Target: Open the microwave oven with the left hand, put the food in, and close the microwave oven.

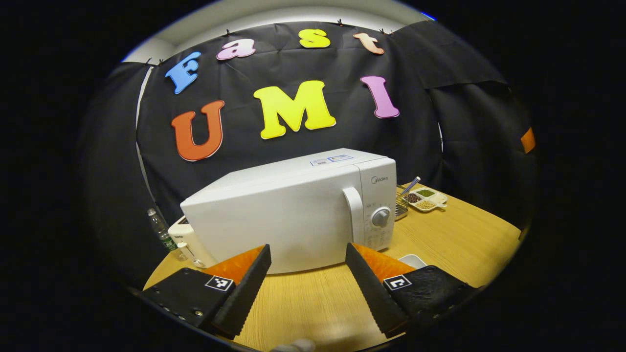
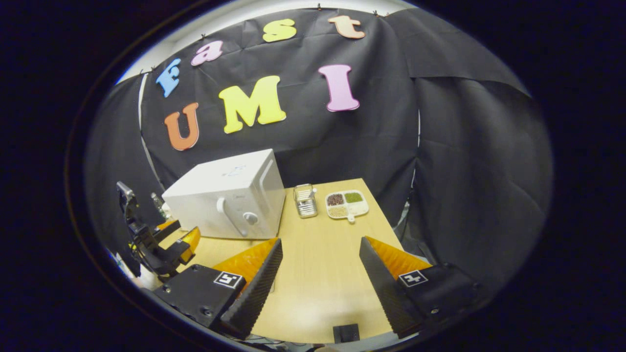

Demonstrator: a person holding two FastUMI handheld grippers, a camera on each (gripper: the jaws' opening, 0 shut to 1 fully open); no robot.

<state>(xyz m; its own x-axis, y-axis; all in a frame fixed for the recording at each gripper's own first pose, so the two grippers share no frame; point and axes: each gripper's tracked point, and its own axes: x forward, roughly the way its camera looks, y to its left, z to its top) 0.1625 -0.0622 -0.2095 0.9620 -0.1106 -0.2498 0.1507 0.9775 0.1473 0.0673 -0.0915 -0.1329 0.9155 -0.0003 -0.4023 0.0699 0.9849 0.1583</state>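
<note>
- Left hand-held gripper (image 1: pixel 308 274) is spread wide, empty, above the wooden table (image 1: pixel 313 298).
- Closed white microwave oven (image 1: pixel 293 215) sits at 12 o'clock; its smooth curved handle (image 1: pixel 353 208) is at 1 o'clock, and serrated fingers may slip off it.
- Right hand-held gripper (image 2: pixel 320 269) is open, holding nothing.
- A sectioned food tray (image 2: pixel 347 204) sits at its 12 o'clock.

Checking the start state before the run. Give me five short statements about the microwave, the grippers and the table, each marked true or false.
1. The microwave door is shut. True.
2. The left gripper is closed on the door handle. False: it is open, short of the handle.
3. A divided dish sits on the table. True.
4. The right gripper holds food. False: it is open and empty.
5. A toaster stands beside the microwave. True.
</note>
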